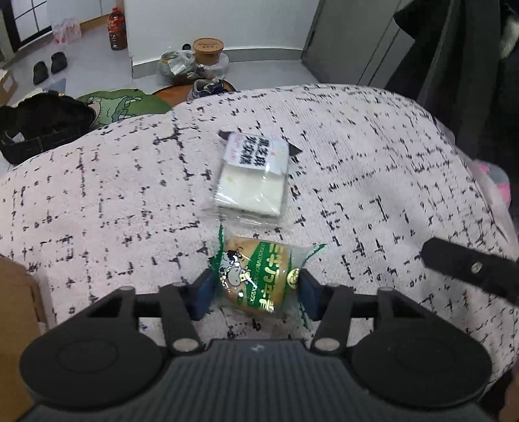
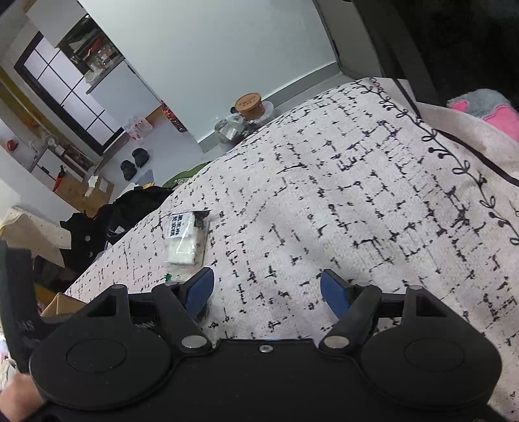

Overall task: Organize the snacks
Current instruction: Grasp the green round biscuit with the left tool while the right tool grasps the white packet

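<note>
Two wrapped snacks sit on the white bedspread (image 1: 373,155) with the black dash pattern. Nearest the left wrist camera is a green-wrapped bun (image 1: 256,276) with a cartoon cow on the pack, and the left gripper (image 1: 256,292) has its blue pads (image 1: 203,297) pressed against either side of that wrapper, so it's clamped on the bun, which rests on the cover. Just beyond it, a bit farther off, lies a clear-wrapped white sandwich (image 1: 253,175) with a printed label on the far end; the two packs nearly touch but I can't say if the wrappers overlap.

In the left wrist view a black finger of the right gripper (image 1: 470,267) pokes in from the right edge. The right gripper (image 2: 267,289) hangs over bare bedspread (image 2: 356,194) with its tongs apart and nothing between them. From there the sandwich (image 2: 183,238) is off to the left and farther away.

Past the bed edge on the floor there's a brown lidded tub (image 1: 207,50), a red bottle (image 1: 116,29) and a pair of black slippers (image 1: 50,66).
</note>
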Tool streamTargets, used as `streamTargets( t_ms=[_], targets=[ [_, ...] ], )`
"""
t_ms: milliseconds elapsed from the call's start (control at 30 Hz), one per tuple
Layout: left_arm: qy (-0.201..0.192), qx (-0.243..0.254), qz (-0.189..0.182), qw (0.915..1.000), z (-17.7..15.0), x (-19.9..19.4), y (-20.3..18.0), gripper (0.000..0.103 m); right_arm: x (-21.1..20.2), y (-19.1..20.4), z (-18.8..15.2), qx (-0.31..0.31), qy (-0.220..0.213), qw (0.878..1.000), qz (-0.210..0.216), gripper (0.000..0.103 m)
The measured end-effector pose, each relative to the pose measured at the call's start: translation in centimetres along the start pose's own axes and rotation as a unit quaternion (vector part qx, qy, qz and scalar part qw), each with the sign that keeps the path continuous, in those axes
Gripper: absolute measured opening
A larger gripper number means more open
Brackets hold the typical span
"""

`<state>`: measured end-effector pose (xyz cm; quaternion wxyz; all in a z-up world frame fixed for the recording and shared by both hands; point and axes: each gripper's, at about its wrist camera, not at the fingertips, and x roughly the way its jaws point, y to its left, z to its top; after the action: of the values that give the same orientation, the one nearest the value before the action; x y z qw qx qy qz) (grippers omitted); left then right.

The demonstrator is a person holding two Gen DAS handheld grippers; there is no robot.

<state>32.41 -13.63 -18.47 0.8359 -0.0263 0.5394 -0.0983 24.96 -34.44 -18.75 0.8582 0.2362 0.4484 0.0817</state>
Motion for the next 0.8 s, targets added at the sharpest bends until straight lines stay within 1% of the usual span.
streamTargets(
  t_ms=[67,133,267,433,633,800],
  targets=[
    [-0.005,-0.001,0.006,1.0000,0.1,-0.5,0.2,0.051,0.1,0.3,0.1,-0.002,-0.001,1.000,0.002,0.072],
    [-0.008,-0.005,0.001,1.0000,0.2,-1.1,0.4,0.050,0.3,0.7,0.3,-0.005,-0.004,1.000,0.005,0.072],
    [-0.028,0.002,-0.001,0.9996,0.4,-2.6,0.4,0.050,0.4,1.7,0.8,-0.012,-0.008,1.000,0.009,0.072],
    [-0.048,-0.004,0.004,0.9988,0.9,-4.0,0.9,0.050,0.6,3.1,1.1,-0.021,-0.013,1.000,0.016,0.073],
    [-0.067,-0.024,0.018,0.9973,1.7,-4.7,2.6,0.050,1.5,4.8,1.6,-0.033,-0.014,0.999,0.023,0.072],
    [-0.080,-0.042,0.022,0.9957,2.1,-5.2,4.2,0.050,2.9,6.3,1.7,-0.040,-0.008,0.999,0.025,0.073]
  ],
)
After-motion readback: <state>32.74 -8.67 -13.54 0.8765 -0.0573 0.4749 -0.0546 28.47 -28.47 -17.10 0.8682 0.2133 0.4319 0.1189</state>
